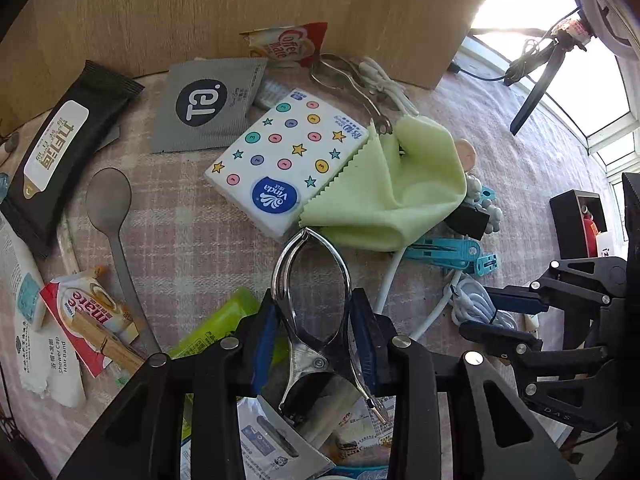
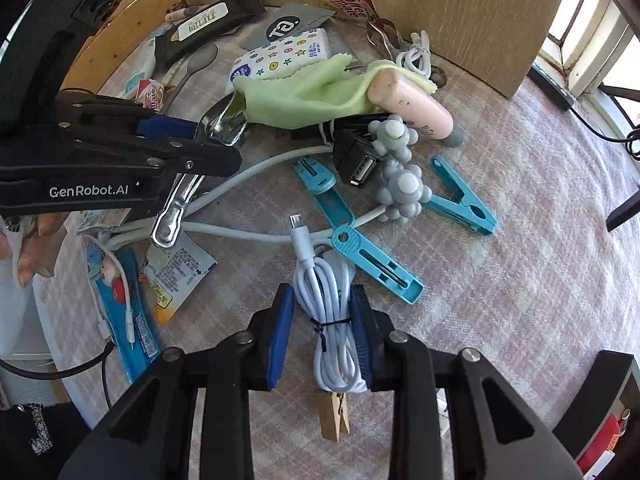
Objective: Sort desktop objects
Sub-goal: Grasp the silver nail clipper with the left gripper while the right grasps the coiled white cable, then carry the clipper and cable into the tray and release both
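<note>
Partly, L gripper (image 1: 312, 340) hides metal clip's (image 1: 310, 280) handles.

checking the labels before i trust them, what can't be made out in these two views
- Left wrist: most of the packets at the bottom, hidden by the left gripper shut on the metal clip.
- Left wrist: the window area, washed out by glare.
- Right wrist: the wooden peg, partly under the white cable bundle.
</note>
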Available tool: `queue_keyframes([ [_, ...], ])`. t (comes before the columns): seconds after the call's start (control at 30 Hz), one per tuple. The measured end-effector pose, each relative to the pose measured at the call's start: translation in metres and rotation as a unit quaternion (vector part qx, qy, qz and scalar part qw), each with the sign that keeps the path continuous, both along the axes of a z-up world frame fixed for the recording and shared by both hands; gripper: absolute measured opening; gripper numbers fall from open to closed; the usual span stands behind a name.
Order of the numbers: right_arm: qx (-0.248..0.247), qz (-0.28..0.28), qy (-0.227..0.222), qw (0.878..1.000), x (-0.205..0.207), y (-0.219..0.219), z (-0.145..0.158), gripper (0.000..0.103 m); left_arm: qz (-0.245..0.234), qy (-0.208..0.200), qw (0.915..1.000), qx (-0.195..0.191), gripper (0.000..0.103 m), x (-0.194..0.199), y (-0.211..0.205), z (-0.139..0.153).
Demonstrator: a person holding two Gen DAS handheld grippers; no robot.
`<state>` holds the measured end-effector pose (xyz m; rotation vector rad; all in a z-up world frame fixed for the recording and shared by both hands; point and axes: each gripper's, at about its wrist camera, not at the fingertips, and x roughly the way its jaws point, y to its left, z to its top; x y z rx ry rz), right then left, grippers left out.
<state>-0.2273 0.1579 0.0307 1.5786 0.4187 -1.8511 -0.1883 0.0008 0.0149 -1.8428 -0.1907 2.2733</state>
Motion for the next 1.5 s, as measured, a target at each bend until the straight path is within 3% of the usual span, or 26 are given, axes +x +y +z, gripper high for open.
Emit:
queue_keyframes([
  [0.23, -0.049, -0.038, -0.003, 0.998, 0.008, 0.027, 0.028, 0.022, -0.007, 0.034, 0.9994, 0.008, 0.032, 0.025, -0.005, 0.033],
  [0.5, -0.092, -0.094, 0.028, 0.991, 0.014, 0.065, 0.07, 0.022, -0.03, 0.086, 0.9958, 0.01, 0.032, 0.045, 0.017, 0.092],
  [0.77, -0.09, -0.155, 0.06, 0.982, 0.036, 0.124, 0.09, 0.022, -0.089, 0.111, 0.9894, 0.032, 0.032, 0.052, 0.087, 0.12],
  [0.93, -0.078, -0.221, 0.066, 0.97, 0.053, 0.193, 0.091, 0.022, -0.142, 0.114, 0.9818, 0.054, 0.032, 0.065, 0.152, 0.125],
  [1.13, -0.069, -0.304, 0.082, 0.947, 0.084, 0.29, 0.105, 0.022, -0.211, 0.099, 0.968, 0.093, 0.032, 0.08, 0.235, 0.126],
  [1.5, -0.027, -0.434, 0.092, 0.896, 0.133, 0.427, 0.104, 0.022, -0.342, 0.064, 0.9298, 0.12, 0.032, 0.141, 0.367, 0.121],
])
